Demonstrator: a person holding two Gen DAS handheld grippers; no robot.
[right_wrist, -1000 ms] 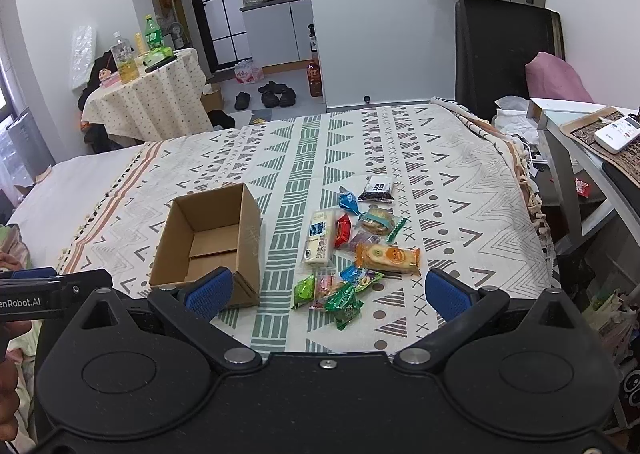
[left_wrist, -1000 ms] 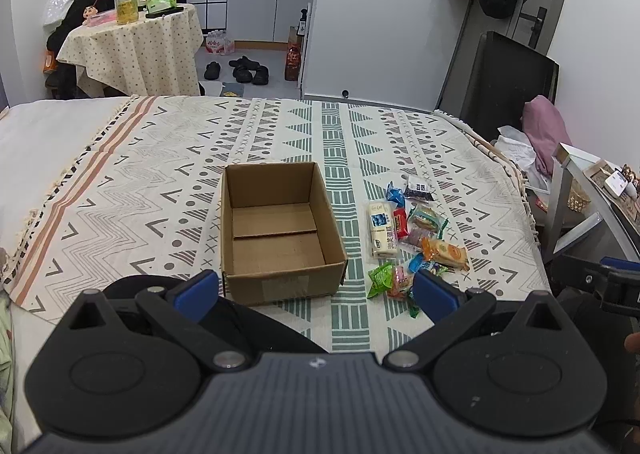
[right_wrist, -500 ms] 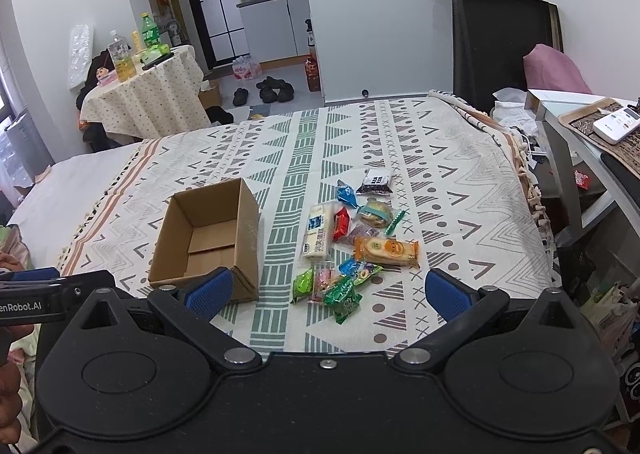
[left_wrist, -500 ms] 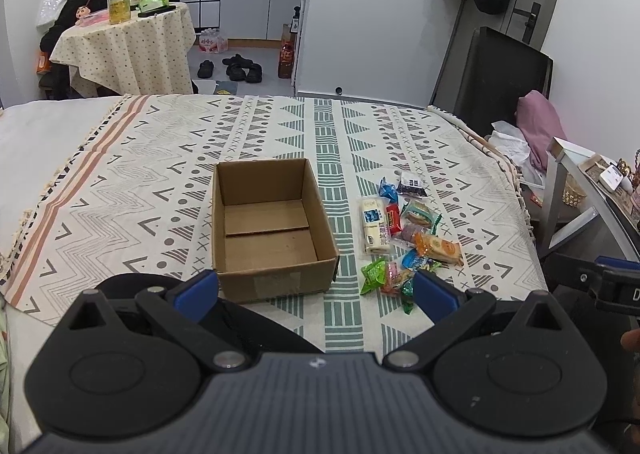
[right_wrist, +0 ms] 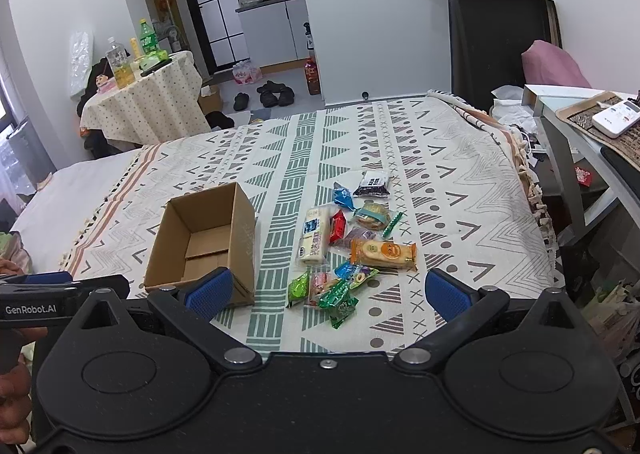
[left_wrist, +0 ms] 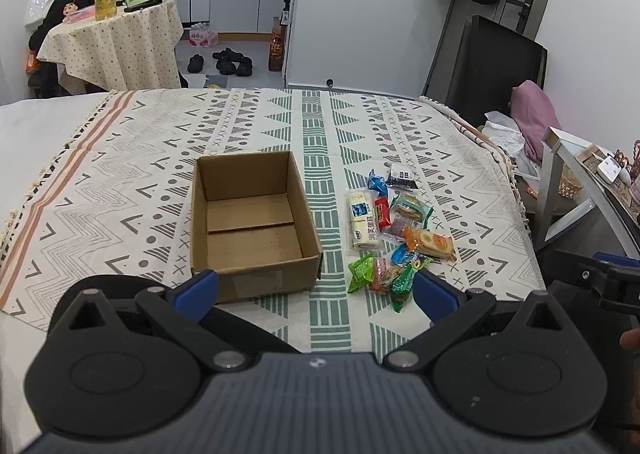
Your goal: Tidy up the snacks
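Both the left tongs [left_wrist: 316,288] and the right tongs [right_wrist: 328,290] hover level at the near edge of the patterned bedspread [left_wrist: 400,126], spread wide and holding nothing. The open brown cardboard box [left_wrist: 252,226] sits empty, its long axis running away from the tongs. The pile of wrapped snacks [right_wrist: 348,242] lies just right of it, with bare bedspread beyond.
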